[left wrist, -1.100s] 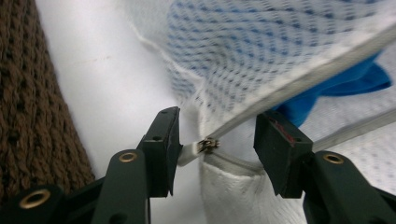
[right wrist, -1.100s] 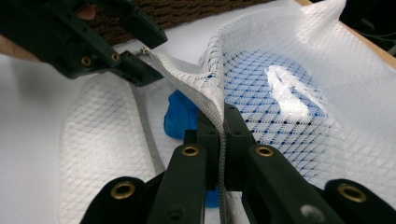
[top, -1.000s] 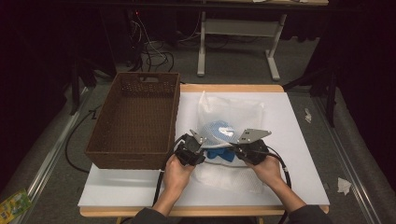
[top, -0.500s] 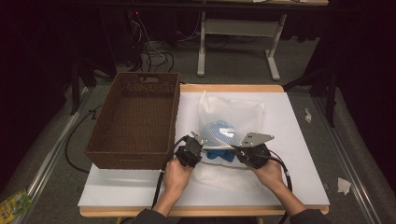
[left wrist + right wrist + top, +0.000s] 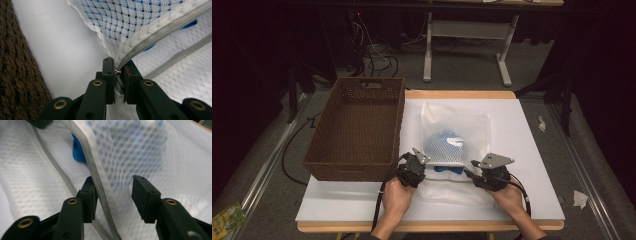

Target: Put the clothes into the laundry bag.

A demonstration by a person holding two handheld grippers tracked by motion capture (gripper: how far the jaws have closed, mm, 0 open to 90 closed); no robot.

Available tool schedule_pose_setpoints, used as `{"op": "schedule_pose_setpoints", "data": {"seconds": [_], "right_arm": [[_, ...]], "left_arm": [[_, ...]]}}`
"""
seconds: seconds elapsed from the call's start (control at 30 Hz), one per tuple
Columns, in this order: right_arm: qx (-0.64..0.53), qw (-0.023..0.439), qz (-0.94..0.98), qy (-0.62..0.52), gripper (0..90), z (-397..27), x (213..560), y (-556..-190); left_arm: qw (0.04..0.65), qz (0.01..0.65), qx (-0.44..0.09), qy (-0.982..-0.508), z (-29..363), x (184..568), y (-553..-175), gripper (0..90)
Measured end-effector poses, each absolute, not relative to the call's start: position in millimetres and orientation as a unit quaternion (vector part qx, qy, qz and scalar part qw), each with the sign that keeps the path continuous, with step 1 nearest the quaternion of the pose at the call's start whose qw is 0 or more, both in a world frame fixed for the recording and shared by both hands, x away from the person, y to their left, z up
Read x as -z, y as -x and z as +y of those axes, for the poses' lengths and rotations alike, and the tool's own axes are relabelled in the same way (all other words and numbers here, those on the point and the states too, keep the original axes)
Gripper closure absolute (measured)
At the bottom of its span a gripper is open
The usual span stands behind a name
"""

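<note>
A white mesh bag (image 5: 455, 131) with a blue item (image 5: 446, 148) inside lies on the white table (image 5: 522, 130). My left gripper (image 5: 424, 161) is at the bag's near left corner, shut on the end of its grey zipper (image 5: 160, 32); the mesh bag (image 5: 140, 22) rises from the jaws of the left gripper (image 5: 117, 72). My right gripper (image 5: 469, 173) is at the bag's near right. Its jaws have just been opening and the right gripper (image 5: 115, 187) now stands open, with the bag's zipper edge (image 5: 92, 165) between them, close to the left jaw. The blue item (image 5: 78, 152) shows through the opening.
A brown woven basket (image 5: 362, 82) stands empty at the table's left, its wall (image 5: 15, 75) close beside my left gripper. Table legs and cables are on the floor behind. Scraps of paper lie on the floor at the right.
My right gripper has sunk a little toward the table's near edge and its jaws have parted. My left gripper's jaws have closed on the bag's zipper end; that hand stayed put.
</note>
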State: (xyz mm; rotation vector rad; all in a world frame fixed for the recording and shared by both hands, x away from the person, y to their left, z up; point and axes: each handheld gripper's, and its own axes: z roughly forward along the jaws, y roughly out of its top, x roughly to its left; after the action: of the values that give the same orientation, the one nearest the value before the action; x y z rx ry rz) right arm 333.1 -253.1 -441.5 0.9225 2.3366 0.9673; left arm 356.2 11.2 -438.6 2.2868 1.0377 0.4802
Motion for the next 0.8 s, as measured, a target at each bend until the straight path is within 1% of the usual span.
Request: {"op": "schedule_pose_setpoints", "data": {"seconds": [0.17,0.37,0.43,0.53,0.63,0.73,0.8], "right_arm": [[-0.339,0.233,0.840,-0.354,51.4,-261,455,-328],[-0.322,0.241,0.839,-0.365,51.9,-267,466,-324],[-0.315,0.241,0.840,-0.370,57.1,-270,469,-324],[-0.307,0.242,0.842,-0.373,61.0,-272,471,-324],[-0.304,0.243,0.842,-0.374,67.5,-275,470,-322],[-0.307,0.246,0.839,-0.376,70.2,-279,470,-321],[-0.306,0.251,0.837,-0.377,70.4,-281,470,-320]], "left_arm": [[0.292,0.391,-0.177,-0.855,15,442,-351,81.2],[0.295,0.393,-0.177,-0.853,19,445,-345,80.2],[0.294,0.395,-0.177,-0.852,20,447,-343,79.8],[0.296,0.396,-0.172,-0.852,22,450,-341,79.9],[0.297,0.396,-0.172,-0.852,24,452,-338,80.0],[0.298,0.391,-0.176,-0.853,24,453,-335,80.0],[0.298,0.391,-0.177,-0.852,25,453,-333,80.2]]}}
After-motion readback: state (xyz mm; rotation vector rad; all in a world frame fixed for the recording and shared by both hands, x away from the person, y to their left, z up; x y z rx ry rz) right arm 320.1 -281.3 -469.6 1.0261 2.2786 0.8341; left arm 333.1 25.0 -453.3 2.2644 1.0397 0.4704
